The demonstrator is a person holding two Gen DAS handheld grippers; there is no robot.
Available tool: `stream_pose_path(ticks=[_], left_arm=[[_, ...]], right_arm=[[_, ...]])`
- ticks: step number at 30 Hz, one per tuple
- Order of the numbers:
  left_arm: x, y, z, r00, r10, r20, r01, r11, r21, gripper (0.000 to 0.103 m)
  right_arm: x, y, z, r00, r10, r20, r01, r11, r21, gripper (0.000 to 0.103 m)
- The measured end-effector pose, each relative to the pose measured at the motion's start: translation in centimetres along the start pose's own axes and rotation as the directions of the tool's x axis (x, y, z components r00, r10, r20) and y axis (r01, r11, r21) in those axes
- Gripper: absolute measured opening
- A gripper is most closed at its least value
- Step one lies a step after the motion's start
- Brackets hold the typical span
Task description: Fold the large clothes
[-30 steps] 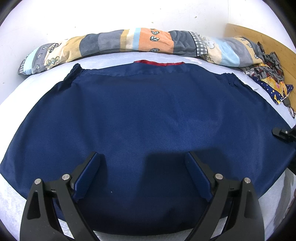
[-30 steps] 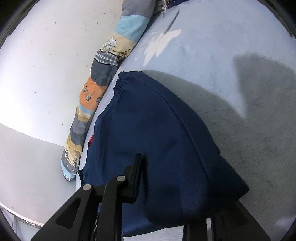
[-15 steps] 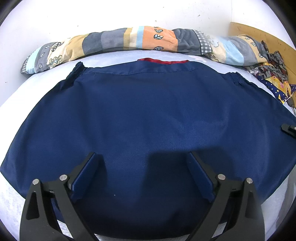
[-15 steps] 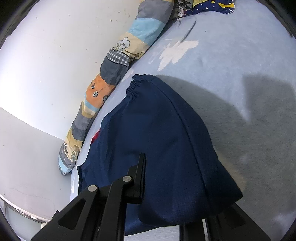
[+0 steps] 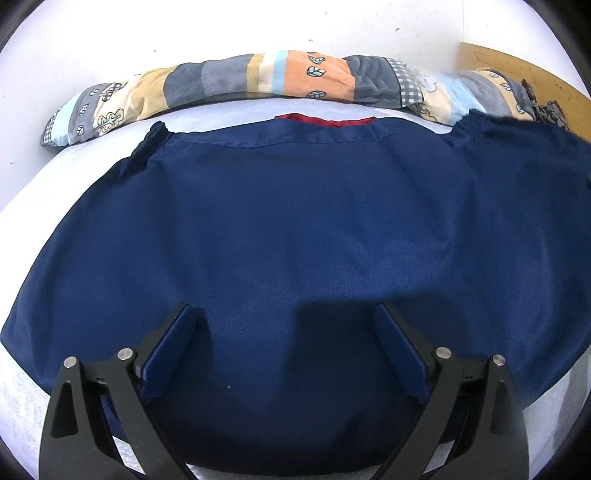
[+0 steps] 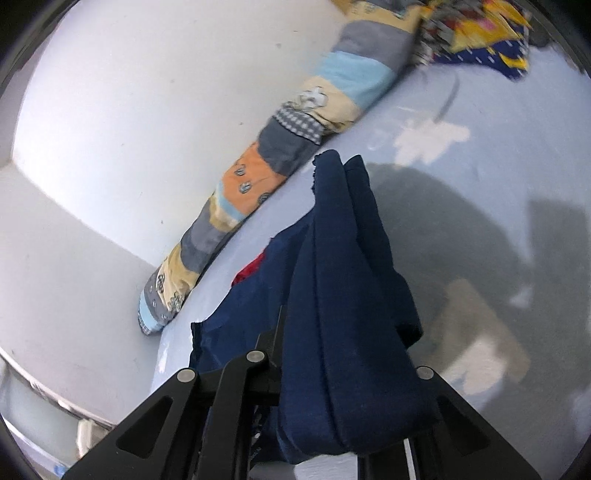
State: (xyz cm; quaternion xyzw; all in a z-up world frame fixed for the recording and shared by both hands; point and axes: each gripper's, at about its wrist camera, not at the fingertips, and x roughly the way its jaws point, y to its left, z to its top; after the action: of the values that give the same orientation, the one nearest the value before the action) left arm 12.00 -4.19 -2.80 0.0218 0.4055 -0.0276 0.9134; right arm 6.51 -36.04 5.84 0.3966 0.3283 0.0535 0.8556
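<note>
Right gripper (image 6: 354, 398) lifts the dark blue fabric garment (image 5: 295, 229).
Its fingers clamp one side; left gripper (image 5: 288, 354) fingers stand apart above it on the bed (image 6: 498, 184).

A pale blue bed (image 5: 236, 114) is set against a white wall (image 5: 184, 33). A wooden headboard (image 5: 517, 70) is seen at its far right.

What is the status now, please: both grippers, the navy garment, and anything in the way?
Left gripper open, hovering over navy garment. Right gripper shut on garment's sleeve end, lifted off the bed. Patchwork bolster beside the collar, not blocking.
</note>
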Motion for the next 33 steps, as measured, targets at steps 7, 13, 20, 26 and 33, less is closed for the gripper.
stream_pose_path(ticks=[7, 13, 20, 26, 33], left_arm=[[0.0, 0.0, 0.0, 1.000, 0.001, 0.000, -0.001, 1.000, -0.001, 0.098], [0.0, -0.1, -0.1, 1.000, 0.005, 0.002, -0.005, 1.000, 0.000, 0.098], [0.0, -0.1, -0.1, 1.000, 0.004, 0.001, -0.004, 1.000, -0.002, 0.098], [-0.4, 0.4, 0.2, 1.000, -0.029, -0.002, 0.029, 0.999, -0.017, 0.098], [-3.2, 6.7, 2.0, 0.999, 0.008, 0.031, -0.004, 0.989, -0.148, 0.098]], right_arm=[[-0.3, 1.3, -0.4, 1.000, -0.004, 0.011, 0.004, 0.999, -0.037, 0.014], [-0.1, 2.1, -0.3, 1.000, 0.005, 0.007, -0.005, 0.998, -0.059, 0.014], [0.1, 3.2, 0.0, 1.000, 0.012, -0.007, -0.012, 0.997, -0.080, 0.014], [0.2, 5.7, -0.3, 1.000, 0.016, -0.017, -0.018, 0.991, -0.135, 0.014], [1.3, 10.0, -1.1, 0.999, 0.001, -0.034, -0.008, 0.975, -0.223, 0.014]])
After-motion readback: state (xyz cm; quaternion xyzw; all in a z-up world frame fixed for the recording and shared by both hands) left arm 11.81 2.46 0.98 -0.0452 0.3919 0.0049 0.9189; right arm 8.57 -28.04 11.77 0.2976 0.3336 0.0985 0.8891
